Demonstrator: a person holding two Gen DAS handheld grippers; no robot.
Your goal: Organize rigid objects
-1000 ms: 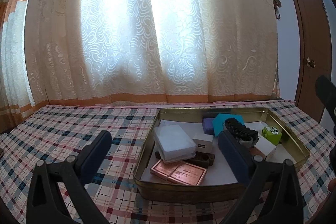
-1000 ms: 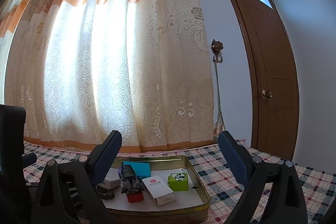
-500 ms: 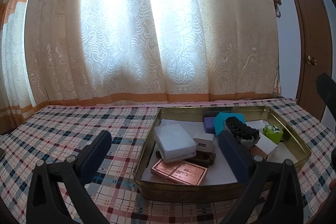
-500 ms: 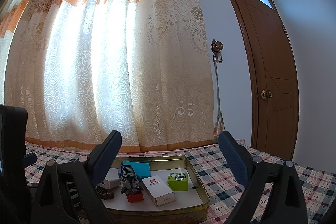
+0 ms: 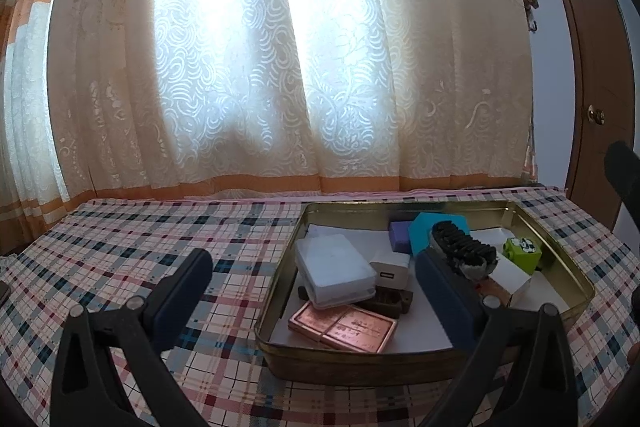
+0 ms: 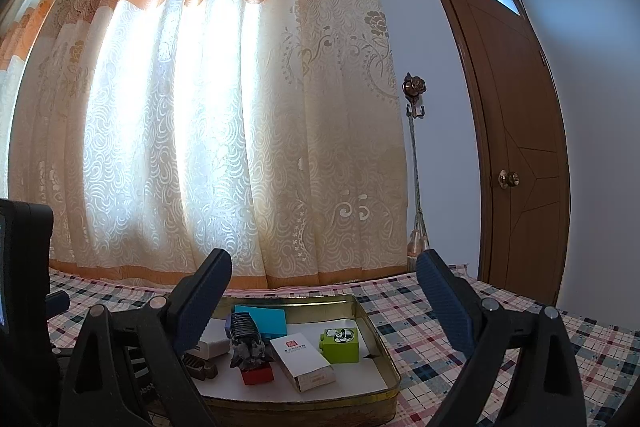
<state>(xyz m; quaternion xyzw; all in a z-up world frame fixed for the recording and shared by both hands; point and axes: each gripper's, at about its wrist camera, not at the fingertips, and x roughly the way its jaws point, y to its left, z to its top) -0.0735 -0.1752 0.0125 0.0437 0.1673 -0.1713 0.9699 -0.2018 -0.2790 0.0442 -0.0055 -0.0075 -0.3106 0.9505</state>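
Note:
A gold metal tin (image 5: 352, 361) (image 6: 384, 375) sits on the plaid tablecloth and holds several small objects. Among them are a clear plastic case (image 5: 334, 269), a white charger (image 5: 390, 269), a copper-coloured flat box (image 5: 344, 323), a teal box (image 5: 438, 229) (image 6: 262, 319), a black ridged piece (image 5: 460, 247) (image 6: 244, 331), a green cube (image 5: 522, 253) (image 6: 340, 343) and a white carton (image 6: 304, 357). My left gripper (image 5: 312, 299) hangs open over the tin's near left edge, nothing between its fingers. My right gripper (image 6: 324, 299) is open above the tin's near side, also empty.
The plaid tablecloth (image 5: 132, 239) stretches left of the tin. A patterned curtain (image 5: 280, 67) hangs behind the table. A brown door (image 6: 516, 155) stands at the right. The other gripper's black body (image 6: 24, 267) shows at the left edge of the right wrist view.

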